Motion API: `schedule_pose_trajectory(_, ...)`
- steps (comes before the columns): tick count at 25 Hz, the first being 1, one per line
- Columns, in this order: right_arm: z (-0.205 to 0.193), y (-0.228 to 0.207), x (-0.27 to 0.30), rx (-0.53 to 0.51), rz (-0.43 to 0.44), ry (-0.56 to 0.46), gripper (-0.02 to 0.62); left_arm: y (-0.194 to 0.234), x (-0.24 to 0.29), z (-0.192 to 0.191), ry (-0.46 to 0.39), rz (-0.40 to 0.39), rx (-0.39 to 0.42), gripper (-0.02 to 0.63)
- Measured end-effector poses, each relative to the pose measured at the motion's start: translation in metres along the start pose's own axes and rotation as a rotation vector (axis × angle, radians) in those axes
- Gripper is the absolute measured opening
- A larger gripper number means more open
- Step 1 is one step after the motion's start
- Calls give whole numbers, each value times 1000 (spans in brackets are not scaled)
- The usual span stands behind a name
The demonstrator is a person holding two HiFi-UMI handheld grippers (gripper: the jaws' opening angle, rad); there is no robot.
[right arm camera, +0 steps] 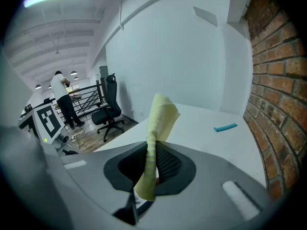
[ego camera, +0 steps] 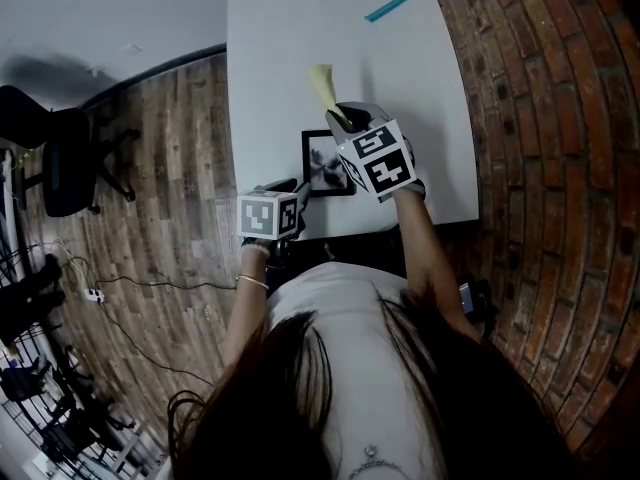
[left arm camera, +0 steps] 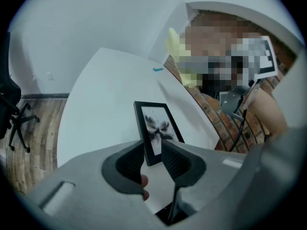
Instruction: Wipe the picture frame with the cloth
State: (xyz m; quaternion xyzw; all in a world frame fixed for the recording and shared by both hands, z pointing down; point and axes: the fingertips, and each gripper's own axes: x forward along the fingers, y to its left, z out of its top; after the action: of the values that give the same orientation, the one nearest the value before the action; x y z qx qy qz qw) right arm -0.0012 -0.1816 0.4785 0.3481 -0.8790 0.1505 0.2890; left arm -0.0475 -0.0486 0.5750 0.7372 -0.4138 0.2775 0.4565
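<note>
White counter (ego camera: 300, 28) beside a brick wall (ego camera: 540, 118) carries the picture frame (left arm camera: 156, 128), which appears to lie flat just ahead of the left hand-held gripper (left arm camera: 153, 159). That gripper's jaws stand apart, with the frame's near end showing between them, unpressed. The frame looks light, stiff and glazed, so it will probably slide and smudge easily; steadying it by the black border seems wisest. The right hand-held gripper (right arm camera: 154, 159) is clamped on the soft yellow cloth (right arm camera: 160, 119), which sticks out beyond its jaws.
</note>
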Motion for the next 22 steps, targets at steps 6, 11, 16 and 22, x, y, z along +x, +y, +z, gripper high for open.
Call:
schedule_pose_trajectory(6,-12,3,17,25,18,41,35,7,10,-4,44,-29,-8,115)
schedule_pose_trajectory(11,-21,7,30,42,38,75,35,12,14,-7,70,-53,-21,115)
schedule_pose_trajectory(16,-32,11,42,51,53,108,35,13,18,-9,87,-86,-47,115)
schedule_pose_trajectory(22,-41,17,51,63,76,138,35,11,24,-17,124,-107,-54,115)
